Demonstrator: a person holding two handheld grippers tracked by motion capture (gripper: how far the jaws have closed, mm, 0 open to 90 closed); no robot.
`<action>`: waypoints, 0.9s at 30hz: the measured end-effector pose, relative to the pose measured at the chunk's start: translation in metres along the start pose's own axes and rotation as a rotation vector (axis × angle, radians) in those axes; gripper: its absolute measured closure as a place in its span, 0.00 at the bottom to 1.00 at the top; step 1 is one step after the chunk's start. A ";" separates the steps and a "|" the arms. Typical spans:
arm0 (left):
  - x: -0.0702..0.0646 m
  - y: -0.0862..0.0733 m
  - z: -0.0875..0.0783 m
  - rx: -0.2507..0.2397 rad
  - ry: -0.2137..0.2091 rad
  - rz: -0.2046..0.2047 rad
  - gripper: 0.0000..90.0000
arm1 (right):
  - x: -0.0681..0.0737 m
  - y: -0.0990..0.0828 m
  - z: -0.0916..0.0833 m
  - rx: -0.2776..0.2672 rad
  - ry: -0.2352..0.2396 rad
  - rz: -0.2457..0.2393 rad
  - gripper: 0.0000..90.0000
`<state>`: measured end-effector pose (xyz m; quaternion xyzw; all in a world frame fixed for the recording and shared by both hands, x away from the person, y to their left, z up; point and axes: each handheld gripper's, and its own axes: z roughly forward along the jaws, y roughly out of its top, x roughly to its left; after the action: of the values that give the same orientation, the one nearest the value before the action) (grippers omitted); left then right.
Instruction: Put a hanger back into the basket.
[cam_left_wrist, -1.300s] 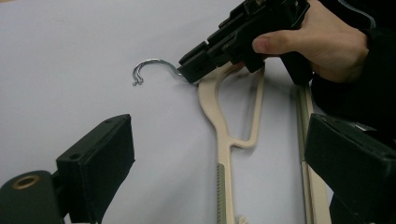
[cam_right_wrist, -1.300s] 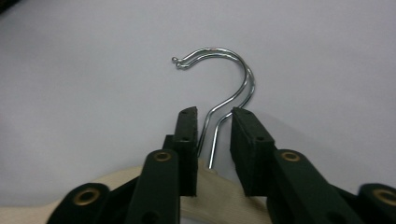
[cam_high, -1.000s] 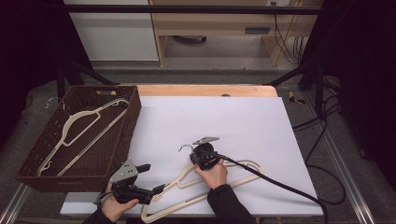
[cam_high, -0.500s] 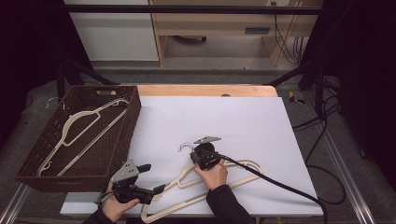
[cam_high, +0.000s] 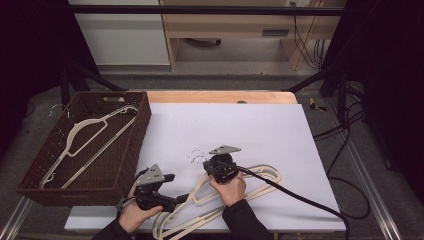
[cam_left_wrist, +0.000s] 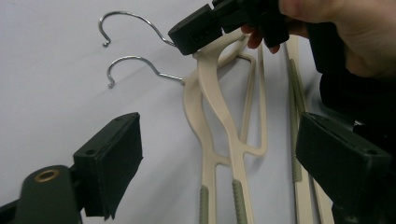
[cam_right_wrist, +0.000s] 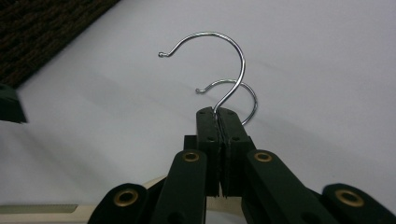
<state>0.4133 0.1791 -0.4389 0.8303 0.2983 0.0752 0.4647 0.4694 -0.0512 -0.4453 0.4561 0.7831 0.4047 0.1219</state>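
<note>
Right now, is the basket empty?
No, the basket has a cream hanger lying inside it.

No text, label, brand, number or sign can be read in any of the views.
</note>
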 end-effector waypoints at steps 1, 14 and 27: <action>0.000 0.003 0.003 0.010 -0.003 0.004 0.17 | 0.000 0.000 -0.001 -0.003 0.000 -0.003 0.99; 0.004 0.020 0.048 0.102 -0.064 -0.032 0.39 | 0.006 0.002 -0.016 -0.047 0.026 -0.029 0.99; 0.005 0.023 0.061 0.146 -0.132 -0.053 0.67 | 0.010 0.002 -0.024 -0.078 0.045 -0.048 0.99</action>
<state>0.4518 0.1287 -0.4547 0.8570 0.2935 -0.0140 0.4234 0.4514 -0.0557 -0.4266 0.4230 0.7801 0.4418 0.1316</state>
